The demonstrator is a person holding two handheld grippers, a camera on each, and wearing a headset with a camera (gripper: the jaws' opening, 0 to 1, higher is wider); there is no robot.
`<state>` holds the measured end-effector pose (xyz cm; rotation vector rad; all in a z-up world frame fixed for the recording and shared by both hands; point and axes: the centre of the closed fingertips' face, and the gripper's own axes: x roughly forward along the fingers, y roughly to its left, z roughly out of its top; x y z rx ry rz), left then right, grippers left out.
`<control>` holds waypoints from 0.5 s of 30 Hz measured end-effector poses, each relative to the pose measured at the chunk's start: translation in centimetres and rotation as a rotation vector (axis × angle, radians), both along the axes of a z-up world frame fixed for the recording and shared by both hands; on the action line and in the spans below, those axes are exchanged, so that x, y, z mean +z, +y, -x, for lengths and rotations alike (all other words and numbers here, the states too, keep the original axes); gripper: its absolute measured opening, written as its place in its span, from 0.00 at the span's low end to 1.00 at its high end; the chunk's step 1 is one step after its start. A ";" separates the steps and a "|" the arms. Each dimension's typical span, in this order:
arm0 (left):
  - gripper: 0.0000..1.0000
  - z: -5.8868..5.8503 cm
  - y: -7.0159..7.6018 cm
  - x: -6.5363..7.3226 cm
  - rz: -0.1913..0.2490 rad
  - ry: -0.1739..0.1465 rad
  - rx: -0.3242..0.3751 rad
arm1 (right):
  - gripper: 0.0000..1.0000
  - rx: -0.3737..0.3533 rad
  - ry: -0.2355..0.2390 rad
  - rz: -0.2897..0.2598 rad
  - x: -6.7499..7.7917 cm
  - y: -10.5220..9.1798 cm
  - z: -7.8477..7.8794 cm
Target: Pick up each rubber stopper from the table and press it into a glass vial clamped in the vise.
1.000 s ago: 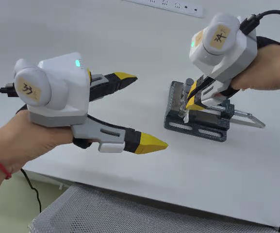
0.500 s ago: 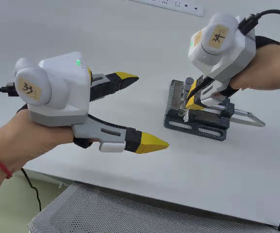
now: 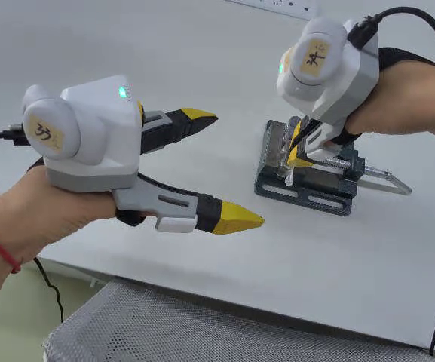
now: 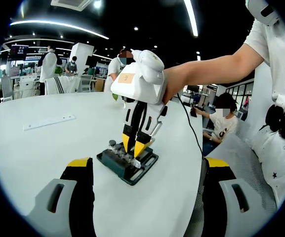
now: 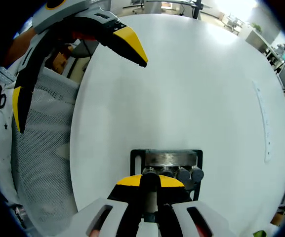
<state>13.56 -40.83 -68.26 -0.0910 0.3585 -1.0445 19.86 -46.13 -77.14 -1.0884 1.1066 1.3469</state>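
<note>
On the white table point(image 3: 164, 60), the right gripper point(image 3: 296, 157) pinches a stopper point(image 5: 149, 178) at the vise point(image 3: 307, 192). The left gripper point(image 3: 237, 167) hangs spread wide, office lights point(image 4: 191, 17) overhead.

It looks like a big open-plan office, or perhaps a lab hall: long ceiling light strips point(image 4: 58, 25), people point(image 4: 223, 132) in the blurred background, a wide white table point(image 4: 28, 153) with a power strip point(image 4: 48, 122), and a grey mesh chair point(image 3: 172, 328) beside it.
</note>
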 end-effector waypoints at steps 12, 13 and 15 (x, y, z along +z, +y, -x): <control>0.91 -0.1 -0.6 0.4 0.017 -0.004 0.001 | 0.06 0.000 -0.008 -0.012 -0.1 -0.3 0.1; 0.91 0.0 -0.7 0.4 0.016 -0.006 -0.002 | 0.07 0.004 -0.010 -0.015 0.0 -0.3 0.2; 0.91 0.1 -0.7 0.4 0.018 -0.004 -0.002 | 0.07 0.000 -0.012 -0.021 0.0 -0.2 0.2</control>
